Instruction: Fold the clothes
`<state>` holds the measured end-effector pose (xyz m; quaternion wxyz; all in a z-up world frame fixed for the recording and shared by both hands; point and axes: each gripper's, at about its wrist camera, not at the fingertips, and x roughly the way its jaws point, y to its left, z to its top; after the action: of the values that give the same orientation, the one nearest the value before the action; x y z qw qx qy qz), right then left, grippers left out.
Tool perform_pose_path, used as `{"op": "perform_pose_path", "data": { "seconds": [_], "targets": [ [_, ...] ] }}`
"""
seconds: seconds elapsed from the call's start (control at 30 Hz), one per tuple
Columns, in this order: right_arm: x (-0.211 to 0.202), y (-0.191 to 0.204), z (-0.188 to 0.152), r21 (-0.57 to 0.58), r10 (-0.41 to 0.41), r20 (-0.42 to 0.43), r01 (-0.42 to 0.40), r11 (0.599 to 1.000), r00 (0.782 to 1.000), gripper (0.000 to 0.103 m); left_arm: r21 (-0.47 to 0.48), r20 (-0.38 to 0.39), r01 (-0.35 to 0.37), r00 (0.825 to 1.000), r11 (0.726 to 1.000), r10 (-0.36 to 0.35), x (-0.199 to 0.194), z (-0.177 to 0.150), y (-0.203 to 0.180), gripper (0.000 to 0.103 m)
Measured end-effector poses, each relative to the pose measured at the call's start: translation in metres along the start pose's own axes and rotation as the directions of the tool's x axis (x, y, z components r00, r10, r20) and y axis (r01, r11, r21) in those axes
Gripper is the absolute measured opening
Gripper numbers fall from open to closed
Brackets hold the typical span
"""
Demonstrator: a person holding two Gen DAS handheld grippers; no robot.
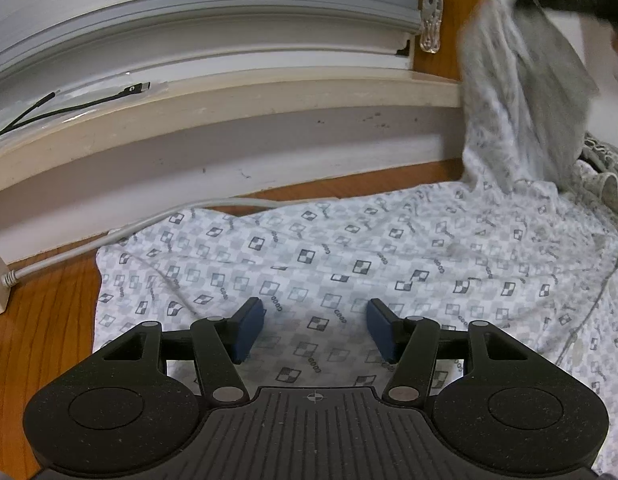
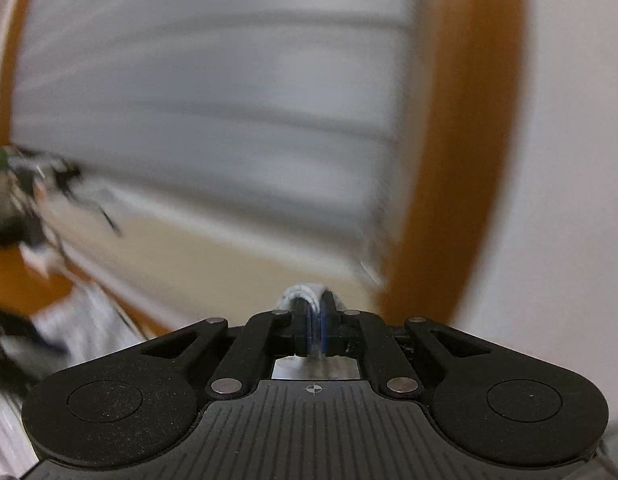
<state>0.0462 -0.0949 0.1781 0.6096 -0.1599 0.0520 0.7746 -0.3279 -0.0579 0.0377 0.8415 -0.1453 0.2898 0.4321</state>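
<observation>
A white garment (image 1: 349, 256) with a grey checker print lies spread on the wooden table. My left gripper (image 1: 315, 328) is open and empty just above it, its blue pads apart. At the right, part of the garment (image 1: 521, 100) is lifted high in a hanging fold. My right gripper (image 2: 315, 320) is shut on a pinch of the garment's fabric (image 2: 305, 294), which pokes out above the pads. The right wrist view is blurred by motion and looks at the window blind.
A window sill (image 1: 229, 112) and wall run along the table's far edge. A black cable (image 1: 69, 108) lies on the sill. A grey cable (image 1: 109, 240) runs to a white plug at the table's left. Bare wood (image 1: 41, 320) shows left of the garment.
</observation>
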Motion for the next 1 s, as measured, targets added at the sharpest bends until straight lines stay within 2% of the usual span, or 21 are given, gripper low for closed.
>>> {"op": "perform_pose_path", "data": {
  "seconds": [0.03, 0.13, 0.2, 0.27, 0.37, 0.43, 0.53, 0.57, 0.67, 0.77, 1.0],
  "targets": [
    [0.005, 0.01, 0.006, 0.006, 0.042, 0.015, -0.043, 0.999, 0.999, 0.006, -0.001, 0.0, 0.001, 1.0, 1.0, -0.001, 0.0, 0.0, 0.0, 0.062],
    [0.016, 0.032, 0.012, 0.055, 0.168, 0.007, -0.168, 0.984, 0.986, 0.018, 0.0, 0.0, 0.001, 1.0, 1.0, -0.001, 0.0, 0.0, -0.001, 0.062],
    [0.014, 0.034, 0.007, 0.053, 0.193, -0.006, -0.192, 0.98, 0.981, 0.044, 0.0, 0.002, 0.001, 1.0, 1.0, -0.001, 0.0, 0.0, -0.001, 0.062],
    [0.006, 0.018, -0.003, 0.061, 0.166, -0.02, -0.165, 0.984, 0.986, 0.055, 0.0, 0.004, 0.004, 1.0, 1.0, -0.004, -0.001, 0.0, -0.001, 0.062],
    [-0.018, -0.025, -0.025, 0.087, 0.056, -0.055, -0.052, 0.995, 0.997, 0.055, -0.004, 0.007, 0.009, 1.0, 1.0, -0.009, -0.002, -0.001, -0.001, 0.062],
    [-0.031, -0.052, -0.046, 0.093, -0.029, -0.118, 0.04, 0.995, 0.993, 0.055, 0.0, 0.014, 0.008, 1.0, 1.0, -0.008, -0.003, -0.001, -0.001, 0.063],
    [-0.048, -0.091, -0.084, 0.091, -0.152, -0.241, 0.178, 0.98, 0.959, 0.055, 0.003, 0.018, 0.008, 1.0, 1.0, -0.008, -0.003, -0.001, -0.002, 0.067],
    [-0.054, -0.102, -0.099, 0.093, -0.169, -0.276, 0.201, 0.975, 0.946, 0.055, 0.003, 0.018, 0.008, 1.0, 1.0, -0.008, -0.003, -0.001, -0.002, 0.067],
    [-0.073, -0.117, -0.134, 0.092, -0.186, -0.332, 0.228, 0.969, 0.925, 0.055, 0.003, 0.018, 0.008, 1.0, 1.0, -0.008, -0.003, -0.001, -0.001, 0.067],
    [-0.09, -0.123, -0.16, 0.105, -0.174, -0.366, 0.227, 0.968, 0.914, 0.055, 0.003, 0.018, 0.008, 1.0, 1.0, -0.008, -0.003, -0.001, -0.001, 0.067],
    [-0.079, -0.126, -0.182, 0.097, -0.208, -0.378, 0.262, 0.96, 0.902, 0.055, -0.001, 0.031, 0.0, 1.0, 1.0, 0.0, -0.006, -0.002, -0.001, 0.067]
  ]
}}
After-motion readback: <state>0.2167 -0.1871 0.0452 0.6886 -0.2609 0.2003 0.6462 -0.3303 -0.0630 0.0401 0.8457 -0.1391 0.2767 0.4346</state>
